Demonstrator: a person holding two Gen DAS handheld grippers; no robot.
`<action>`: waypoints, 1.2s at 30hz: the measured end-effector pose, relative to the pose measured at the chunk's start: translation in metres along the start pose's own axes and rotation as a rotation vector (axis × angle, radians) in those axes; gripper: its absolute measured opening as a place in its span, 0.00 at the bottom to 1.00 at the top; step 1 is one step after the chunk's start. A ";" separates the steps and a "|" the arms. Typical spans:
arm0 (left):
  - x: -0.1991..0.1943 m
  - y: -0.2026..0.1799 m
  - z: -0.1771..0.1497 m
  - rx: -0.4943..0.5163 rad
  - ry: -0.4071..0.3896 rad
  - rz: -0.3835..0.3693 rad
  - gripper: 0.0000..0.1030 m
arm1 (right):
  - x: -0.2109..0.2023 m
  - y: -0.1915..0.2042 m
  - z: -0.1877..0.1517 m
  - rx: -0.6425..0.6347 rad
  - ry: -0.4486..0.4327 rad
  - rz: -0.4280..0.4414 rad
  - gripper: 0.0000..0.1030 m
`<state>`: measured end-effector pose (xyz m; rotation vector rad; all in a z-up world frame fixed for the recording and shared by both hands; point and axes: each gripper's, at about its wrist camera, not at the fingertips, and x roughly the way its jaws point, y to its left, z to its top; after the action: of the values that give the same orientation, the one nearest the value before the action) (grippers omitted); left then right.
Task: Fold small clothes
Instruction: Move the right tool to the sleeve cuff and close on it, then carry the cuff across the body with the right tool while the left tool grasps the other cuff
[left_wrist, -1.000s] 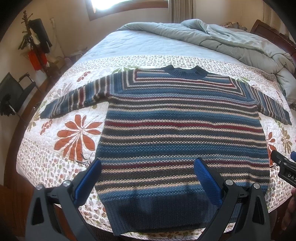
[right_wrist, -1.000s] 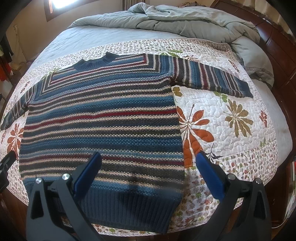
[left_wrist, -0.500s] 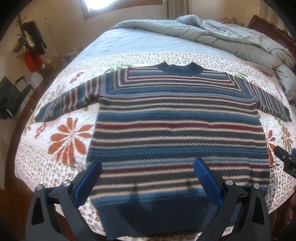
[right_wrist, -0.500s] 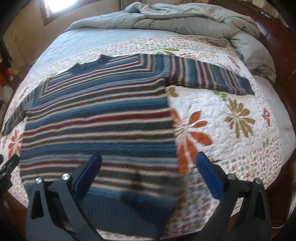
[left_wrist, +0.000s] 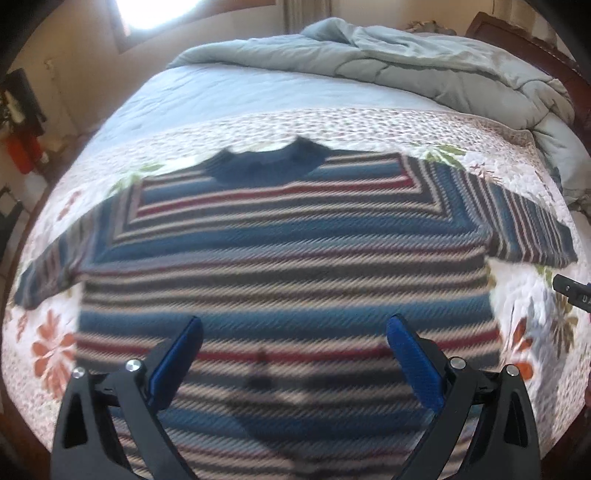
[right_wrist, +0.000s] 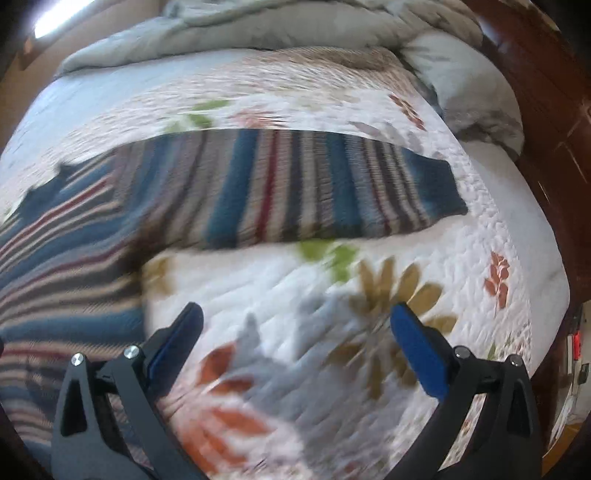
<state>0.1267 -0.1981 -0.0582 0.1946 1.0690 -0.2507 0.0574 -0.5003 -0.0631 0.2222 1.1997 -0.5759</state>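
Striped knit sweater (left_wrist: 284, 266) lay flat, front up, on the floral quilt (right_wrist: 369, 295), collar toward the far edge of the bed, hem at the near edge, both sleeves spread out toward the side edges. Not yet folded at all, by the look of it.

Left gripper (left_wrist: 293, 354) hung over the lower body of the sweater, blue pads well apart, nothing between them. Right gripper (right_wrist: 295, 350) hung over bare quilt just beside the sweater's right side, pads likewise spread wide and empty, with the right sleeve (right_wrist: 314, 192) stretched across beyond it.

Judged risks: both views heavily smeared, so probably fast motion; a hurried pinch could catch the quilt along with the knit, or only the top layer of the sleeve, leaving the underside dragging. Thick, loose knit likely to sag and slide between narrow pads, giving a crooked fold. Hem close to the near edge of the bed, so a pull that way could slip the whole garment off.

Soft, padded quilt, white with orange flowers and green leaves, probably yielding under pressure. Rumpled grey-green duvet (left_wrist: 424, 62) heaped at the far edge. Dark wooden bed frame (right_wrist: 546, 129) along the right edge. Bright window (left_wrist: 162, 14) in the far wall; dark and red items (left_wrist: 22, 147), too blurred to name, at the left wall.
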 end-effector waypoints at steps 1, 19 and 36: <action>0.007 -0.008 0.007 -0.002 0.000 -0.010 0.97 | 0.010 -0.011 0.007 0.022 0.011 0.002 0.98; 0.077 -0.101 0.063 0.048 0.029 -0.036 0.97 | 0.109 -0.157 0.059 0.307 0.143 -0.036 0.98; 0.068 -0.056 0.058 0.038 0.014 0.030 0.97 | 0.084 -0.137 0.085 0.268 -0.039 0.034 0.08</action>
<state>0.1902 -0.2751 -0.0931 0.2468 1.0745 -0.2431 0.0743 -0.6795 -0.0915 0.4555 1.0773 -0.7076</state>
